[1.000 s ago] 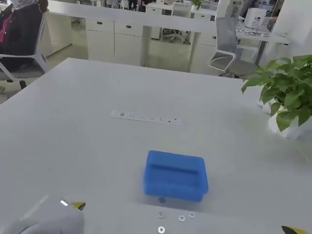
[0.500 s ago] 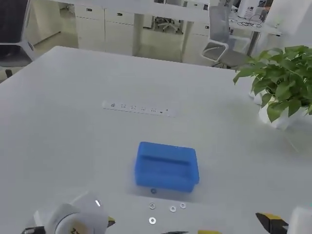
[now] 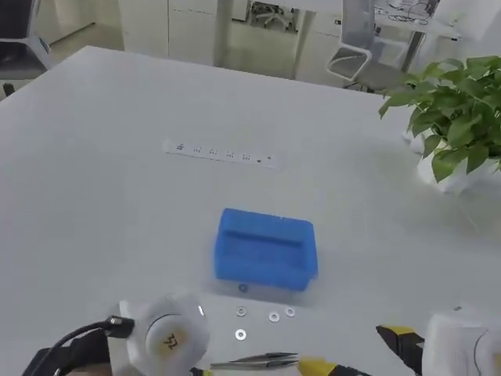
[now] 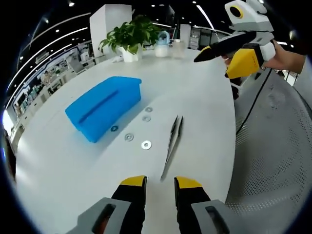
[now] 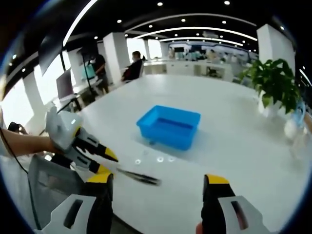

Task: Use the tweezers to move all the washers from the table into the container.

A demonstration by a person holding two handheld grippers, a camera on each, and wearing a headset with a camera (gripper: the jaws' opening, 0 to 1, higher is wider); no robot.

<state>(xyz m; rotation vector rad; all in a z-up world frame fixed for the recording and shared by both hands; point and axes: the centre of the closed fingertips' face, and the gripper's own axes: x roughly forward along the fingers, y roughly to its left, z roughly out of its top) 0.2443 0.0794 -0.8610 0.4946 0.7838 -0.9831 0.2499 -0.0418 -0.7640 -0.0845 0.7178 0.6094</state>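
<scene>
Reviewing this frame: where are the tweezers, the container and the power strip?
Tweezers (image 4: 168, 156), left gripper view, nearer half of the arms.
Container (image 3: 262, 270), head view, front wall.
Power strip (image 3: 219, 153), head view, middle of its top face.

readable text: none | labels, numbers: none legible
</scene>
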